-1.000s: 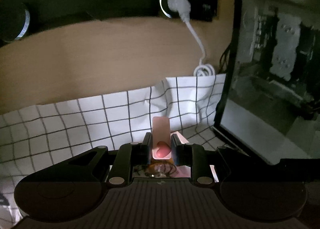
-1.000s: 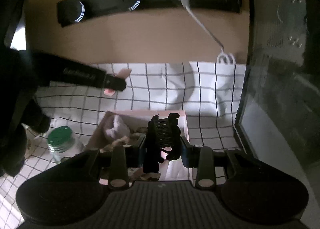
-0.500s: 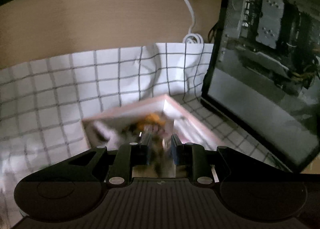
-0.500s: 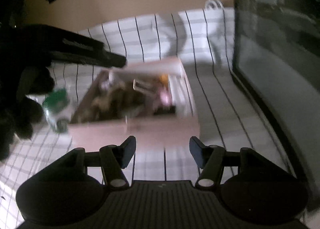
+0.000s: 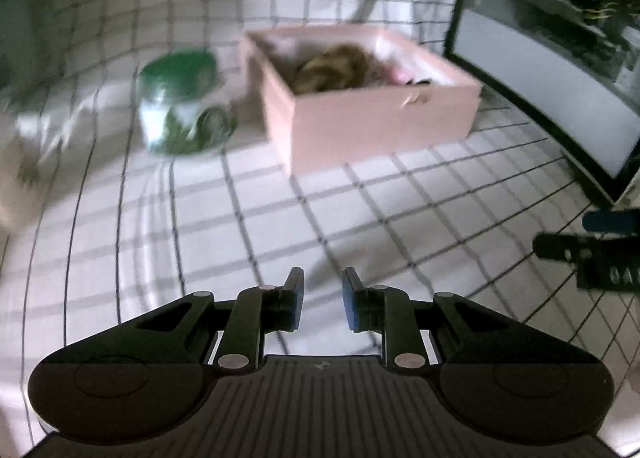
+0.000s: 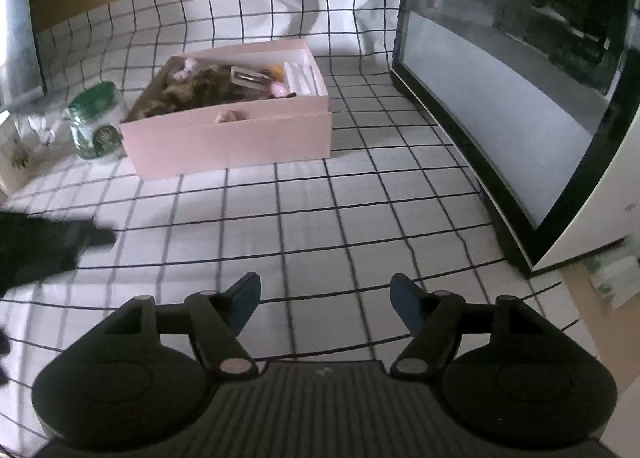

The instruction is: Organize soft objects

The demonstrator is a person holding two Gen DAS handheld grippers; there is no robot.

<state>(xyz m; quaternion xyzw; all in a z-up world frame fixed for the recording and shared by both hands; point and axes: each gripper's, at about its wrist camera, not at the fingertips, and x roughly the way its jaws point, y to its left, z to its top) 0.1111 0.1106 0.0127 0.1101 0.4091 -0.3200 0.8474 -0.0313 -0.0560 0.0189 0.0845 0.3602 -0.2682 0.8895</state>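
A pink box stands on the checked cloth, filled with a brown plush, a pink hair clip and other small soft items. It also shows in the left wrist view, with the brown plush inside. My left gripper is open a little and empty, low over the cloth in front of the box. My right gripper is wide open and empty, further back from the box. The left gripper's black tip shows at the left of the right wrist view.
A green-lidded glass jar stands left of the box, also seen in the left wrist view. A black-framed glass computer case runs along the right. A clear packet lies at the far left.
Both grippers let go of their items over the box, the left the pink clip and the right the black claw clip, then pulled back and down to the cloth in front.
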